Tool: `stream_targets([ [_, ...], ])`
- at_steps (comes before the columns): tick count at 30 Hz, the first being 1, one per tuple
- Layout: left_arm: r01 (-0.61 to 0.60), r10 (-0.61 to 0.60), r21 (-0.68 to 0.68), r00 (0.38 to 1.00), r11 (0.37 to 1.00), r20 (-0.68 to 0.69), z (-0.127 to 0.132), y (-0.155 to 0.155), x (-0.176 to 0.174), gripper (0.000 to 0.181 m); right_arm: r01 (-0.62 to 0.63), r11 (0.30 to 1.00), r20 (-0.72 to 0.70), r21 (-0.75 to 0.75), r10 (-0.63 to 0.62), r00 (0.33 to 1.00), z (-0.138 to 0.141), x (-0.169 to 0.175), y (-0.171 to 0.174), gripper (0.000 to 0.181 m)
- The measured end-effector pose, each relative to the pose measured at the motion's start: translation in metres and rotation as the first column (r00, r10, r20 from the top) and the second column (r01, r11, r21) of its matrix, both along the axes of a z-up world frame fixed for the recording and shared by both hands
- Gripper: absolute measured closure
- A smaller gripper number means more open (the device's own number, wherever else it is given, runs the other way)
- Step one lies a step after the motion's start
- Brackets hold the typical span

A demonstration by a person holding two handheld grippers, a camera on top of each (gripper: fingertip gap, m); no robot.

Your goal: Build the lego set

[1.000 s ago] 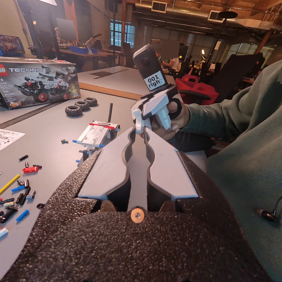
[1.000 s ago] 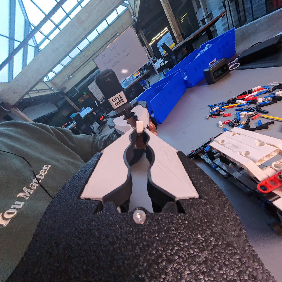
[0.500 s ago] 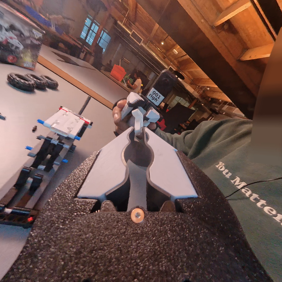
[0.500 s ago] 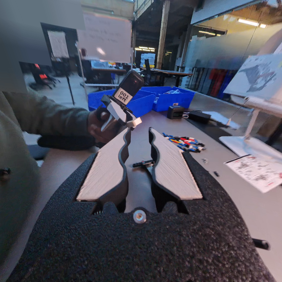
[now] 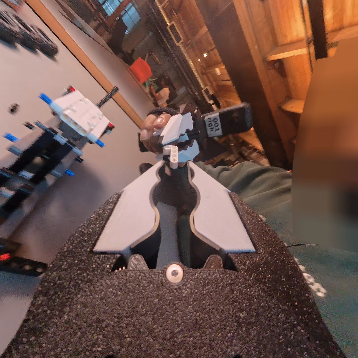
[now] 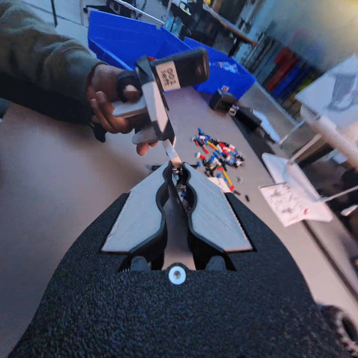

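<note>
In the left wrist view, blurred black tyres (image 5: 34,38) lie at the upper left on the grey surface (image 5: 64,197). Below them, at the left edge, stands the half-built truck (image 5: 77,120), a white panel with blue pins on a black frame. In the middle, the left gripper (image 5: 176,165) has its fingers spread, with a clear gap between the tips. Just above that gap hangs a small white beam with holes (image 5: 171,155). It is pinched at the tips of the right gripper (image 5: 161,147), which lies sideways in the person's right hand (image 5: 153,131). The beam's lower end dips between the left tips, and it does not seem to touch either one. A green sleeve (image 5: 251,184) fills the right of the frame.

The right wrist view shows none of the truck body clearly. At the upper left, the left hand (image 6: 108,108) holds the other gripper tilted above the surface. At the centre, the right gripper's own fingers sit nearly together, closed on the near end of the white beam. This view alone shows blue bins (image 6: 135,38) at the top. Right of centre lies a heap of loose coloured pieces (image 6: 217,153). A printed sheet (image 6: 290,203) lies at the right.
</note>
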State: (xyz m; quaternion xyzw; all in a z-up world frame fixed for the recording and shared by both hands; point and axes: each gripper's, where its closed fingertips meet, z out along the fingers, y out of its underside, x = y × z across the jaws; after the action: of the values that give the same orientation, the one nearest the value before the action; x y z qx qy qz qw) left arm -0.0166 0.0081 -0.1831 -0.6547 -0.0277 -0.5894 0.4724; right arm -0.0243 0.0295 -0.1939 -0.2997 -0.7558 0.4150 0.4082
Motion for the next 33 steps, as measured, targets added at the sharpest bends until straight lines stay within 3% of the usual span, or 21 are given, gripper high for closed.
stream_targets([
  [2, -0.078, 0.091, 0.062, 0.966, 0.995, -0.243, -0.011, 0.004, -0.007, 0.151, 0.052, 0.975, 0.163, -0.215, -0.017, 0.987, -0.012, 0.002, 0.004, 0.172],
  [5, -0.096, 0.19, 0.194, 0.807, 0.976, -0.56, -0.022, 0.004, -0.007, 0.152, 0.124, 0.89, 0.35, -0.44, 0.043, 0.936, -0.028, 0.009, -0.003, 0.172],
  [8, -0.054, 0.21, 0.235, 0.668, 0.97, -0.714, -0.035, 0.004, 0.002, 0.157, 0.147, 0.81, 0.417, -0.568, 0.13, 0.899, -0.033, 0.015, -0.016, 0.173],
  [10, -0.019, 0.185, 0.223, 0.626, 0.975, -0.757, -0.044, 0.003, 0.009, 0.173, 0.16, 0.787, 0.438, -0.595, 0.151, 0.886, -0.034, 0.015, -0.02, 0.173],
  [15, -0.024, 0.155, 0.191, 0.689, 0.981, -0.708, -0.04, 0.001, 0.01, 0.174, 0.163, 0.788, 0.442, -0.593, 0.15, 0.884, -0.031, 0.013, -0.02, 0.173],
  [18, -0.038, 0.137, 0.161, 0.732, 0.986, -0.668, -0.04, 0.001, 0.007, 0.174, 0.134, 0.857, 0.402, -0.498, 0.091, 0.911, -0.026, 0.008, -0.014, 0.17],
  [21, -0.086, 0.143, 0.123, 0.789, 0.989, -0.598, -0.035, 0.003, -0.007, 0.174, 0.174, 0.979, 0.229, -0.11, -0.145, 0.963, -0.01, -0.005, 0.029, 0.144],
  [23, -0.128, 0.162, 0.1, 0.823, 0.987, -0.544, -0.032, 0.005, -0.021, 0.174, 0.206, 0.952, 0.131, 0.228, -0.24, 0.962, -0.011, -0.012, 0.06, 0.131],
  [24, -0.147, 0.172, 0.09, 0.831, 0.985, -0.528, -0.032, 0.006, -0.027, 0.174, 0.199, 0.927, 0.136, 0.317, -0.252, 0.958, -0.016, -0.017, 0.068, 0.128],
  [26, -0.174, 0.184, 0.069, 0.835, 0.982, -0.519, -0.035, 0.008, -0.037, 0.174, 0.151, 0.904, 0.189, 0.399, -0.243, 0.951, -0.028, -0.029, 0.074, 0.129],
  [28, -0.191, 0.19, 0.051, 0.84, 0.98, -0.508, -0.037, 0.008, -0.043, 0.174, 0.058, 0.889, 0.306, 0.454, -0.216, 0.927, -0.048, -0.036, 0.077, 0.141],
  [30, -0.204, 0.197, 0.041, 0.847, 0.978, -0.494, -0.037, 0.007, -0.046, 0.174, -0.016, 0.868, 0.359, 0.497, -0.189, 0.914, -0.049, -0.041, 0.08, 0.142],
  [33, -0.201, 0.197, 0.041, 0.866, 0.979, -0.46, -0.029, 0.004, -0.048, 0.174, -0.154, 0.921, 0.58, 0.357, -0.09, 0.809, -0.045, -0.031, 0.071, 0.143],
])
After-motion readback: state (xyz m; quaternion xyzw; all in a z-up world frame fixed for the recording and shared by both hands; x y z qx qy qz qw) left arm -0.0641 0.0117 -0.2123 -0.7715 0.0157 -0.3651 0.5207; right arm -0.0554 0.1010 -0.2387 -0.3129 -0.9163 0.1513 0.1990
